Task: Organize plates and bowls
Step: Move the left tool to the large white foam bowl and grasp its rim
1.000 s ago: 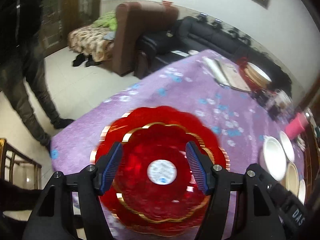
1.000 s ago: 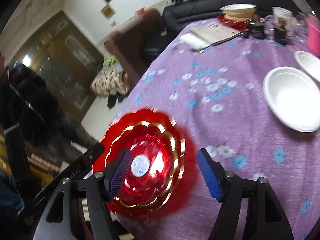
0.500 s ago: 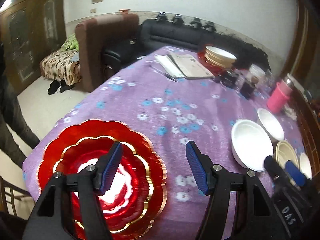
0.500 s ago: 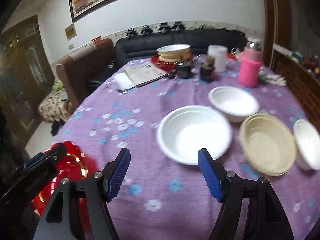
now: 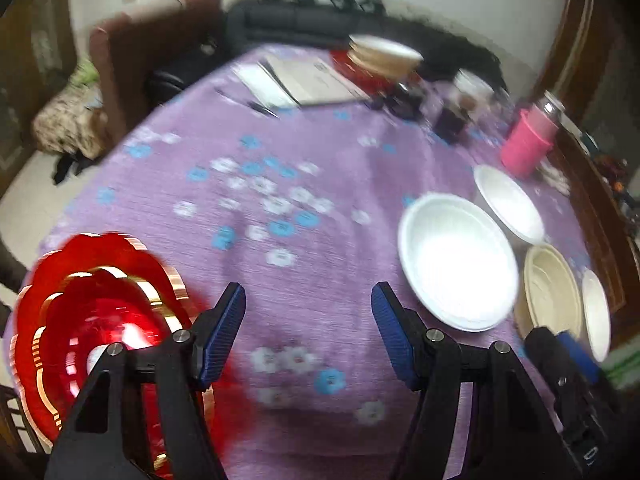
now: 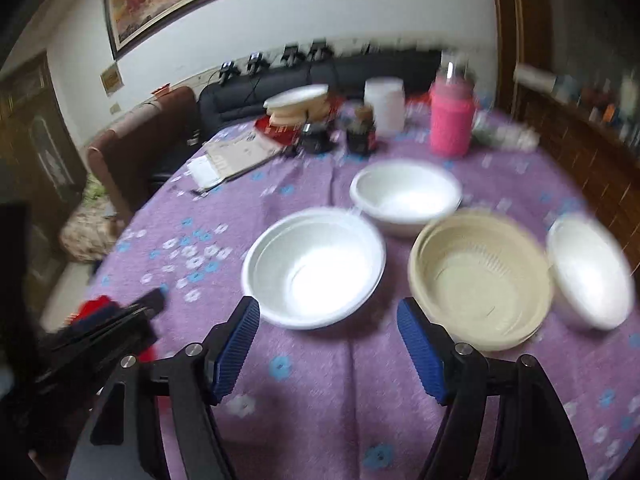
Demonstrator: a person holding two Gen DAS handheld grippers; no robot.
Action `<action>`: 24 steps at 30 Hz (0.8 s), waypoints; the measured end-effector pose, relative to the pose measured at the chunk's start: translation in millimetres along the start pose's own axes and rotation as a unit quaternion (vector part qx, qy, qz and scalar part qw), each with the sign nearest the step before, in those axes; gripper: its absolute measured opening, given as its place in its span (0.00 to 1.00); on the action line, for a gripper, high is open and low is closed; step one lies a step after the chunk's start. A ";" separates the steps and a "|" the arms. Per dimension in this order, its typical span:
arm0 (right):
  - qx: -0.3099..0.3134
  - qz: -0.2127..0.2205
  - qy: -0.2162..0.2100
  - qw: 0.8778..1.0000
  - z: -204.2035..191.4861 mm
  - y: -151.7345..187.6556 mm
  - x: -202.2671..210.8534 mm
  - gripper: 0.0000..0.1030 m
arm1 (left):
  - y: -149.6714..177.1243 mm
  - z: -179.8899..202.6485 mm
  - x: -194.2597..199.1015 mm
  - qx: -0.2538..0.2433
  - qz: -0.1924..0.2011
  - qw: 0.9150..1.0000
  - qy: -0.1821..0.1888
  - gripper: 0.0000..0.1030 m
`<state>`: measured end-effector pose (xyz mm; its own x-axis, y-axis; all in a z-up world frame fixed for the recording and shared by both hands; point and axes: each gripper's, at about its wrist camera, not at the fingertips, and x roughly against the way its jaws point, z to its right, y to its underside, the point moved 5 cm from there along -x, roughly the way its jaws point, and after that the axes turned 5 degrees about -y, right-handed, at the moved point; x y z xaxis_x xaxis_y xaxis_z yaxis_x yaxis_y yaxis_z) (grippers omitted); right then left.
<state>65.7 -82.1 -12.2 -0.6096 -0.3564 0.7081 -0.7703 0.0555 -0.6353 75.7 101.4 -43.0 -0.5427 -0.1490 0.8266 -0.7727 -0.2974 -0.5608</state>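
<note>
While both views were smeared by motion, the layout on the purple flowered tablecloth [image 5: 320,184] could still be read. At the far left lay the red scalloped plates [image 5: 100,332], stacked with gold rims, at the table's near corner. The left gripper [image 5: 308,336] hung just to their right over bare cloth, its blue pads spread apart with nothing between them. Further right sat a large white bowl [image 6: 316,268], and behind it a second white bowl [image 6: 406,198], the two close together. The right gripper [image 6: 328,348] hovered above the cloth just in front of the large white bowl, jaws apart and empty. To the right of that bowl stood a beige bowl [image 6: 480,280], and beside it, at the table's right edge, a small white bowl [image 6: 590,272]. A pink flask [image 6: 452,118] stood at the back.
</note>
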 end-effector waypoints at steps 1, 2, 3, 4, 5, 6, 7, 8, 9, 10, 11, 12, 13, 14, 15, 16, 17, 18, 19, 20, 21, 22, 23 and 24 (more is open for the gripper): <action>-0.027 -0.015 -0.020 0.999 9.4 -0.2 -3.8 0.72 | -2.1 6.1 -4.8 -0.006 -0.003 1.000 0.001 0.63; -0.052 -0.030 -0.037 0.998 17.9 -0.3 -7.5 0.72 | -3.7 12.2 -9.9 -0.009 -0.010 1.000 0.006 0.63; -0.069 -0.041 -0.051 0.995 22.7 0.1 -10.4 0.72 | -4.6 17.8 -14.7 -0.011 -0.017 1.000 0.009 0.63; -0.094 -0.056 -0.073 0.991 30.0 0.5 -14.9 0.72 | -5.5 23.0 -19.2 -0.011 -0.026 0.999 0.017 0.63; -0.113 -0.065 -0.085 0.988 36.8 0.6 -18.0 0.72 | -6.3 28.1 -23.4 -0.009 -0.035 0.999 0.027 0.63; -0.124 -0.068 -0.090 0.986 40.8 0.8 -19.7 0.72 | -8.1 32.8 -27.7 -0.004 -0.042 0.999 0.031 0.63; -0.138 -0.070 -0.098 0.983 46.3 0.3 -21.9 0.72 | -10.4 37.0 -31.0 -0.001 -0.044 0.998 0.034 0.63; -0.152 -0.075 -0.105 0.980 50.8 -0.4 -25.0 0.72 | -12.9 43.1 -35.3 0.001 -0.047 0.998 0.040 0.63; -0.162 -0.078 -0.113 0.977 53.5 -1.3 -27.4 0.72 | -14.8 47.7 -38.7 0.002 -0.048 0.998 0.041 0.63; -0.170 -0.080 -0.120 0.975 55.8 -2.3 -30.4 0.72 | -16.7 51.0 -42.2 0.002 -0.049 0.998 0.040 0.63; -0.176 -0.083 -0.124 0.973 57.7 -3.4 -33.9 0.72 | -18.7 52.6 -45.7 0.004 -0.050 0.998 0.038 0.63; -0.183 -0.084 -0.128 0.971 60.0 -4.1 -36.6 0.72 | -19.7 53.6 -48.2 0.006 -0.051 0.998 0.038 0.63; -0.191 -0.087 -0.134 0.968 61.5 -6.1 -40.1 0.72 | -20.4 53.9 -50.9 0.010 -0.053 0.998 0.037 0.63; -0.196 -0.089 -0.138 0.967 62.1 -6.7 -43.2 0.72 | -20.9 54.5 -53.6 0.013 -0.055 0.998 0.036 0.62; -0.201 -0.091 -0.141 0.965 62.6 -8.1 -46.3 0.71 | -21.5 55.6 -56.1 0.015 -0.055 0.998 0.036 0.62; -0.205 -0.091 -0.144 0.964 62.5 -9.6 -49.5 0.71 | -21.6 55.5 -57.4 0.016 -0.053 0.998 0.035 0.62; -0.207 -0.092 -0.144 0.963 62.6 -10.5 -52.6 0.71 | -21.8 56.6 -59.8 0.016 -0.053 0.998 0.033 0.62; -0.210 -0.092 -0.143 0.963 63.1 -11.1 -56.0 0.68 | -20.6 58.0 -62.5 0.016 -0.056 0.998 0.032 0.62; -0.216 -0.093 -0.140 0.962 64.1 -11.9 -60.5 0.65 | -21.0 58.8 -64.6 0.015 -0.057 0.998 0.032 0.62; -0.220 -0.093 -0.138 0.961 65.2 -12.8 -63.4 0.63 | -20.5 59.6 -66.7 0.015 -0.058 0.998 0.031 0.60; -0.222 -0.093 -0.136 0.961 65.9 -13.4 -66.1 0.59 | -19.9 60.2 -68.6 0.014 -0.058 0.998 0.028 0.55; -0.222 -0.093 -0.131 0.962 66.3 -13.7 -69.8 0.54 | -19.6 60.5 -70.5 0.013 -0.060 0.998 0.025 0.52; -0.221 -0.095 -0.128 0.962 66.4 -13.4 -72.2 0.51 | -19.1 60.6 -72.4 0.012 -0.062 0.998 0.023 0.44; -0.219 -0.096 -0.122 0.963 66.6 -12.5 -75.7 0.42 | -18.1 60.8 -74.5 0.011 -0.063 0.998 0.022 0.36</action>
<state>134.0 -118.0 -78.4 -0.4267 -0.6044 0.6728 -0.9022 0.3363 -0.2701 150.1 60.6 -91.6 -0.4556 -0.0675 0.8876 -0.8287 -0.3321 -0.4506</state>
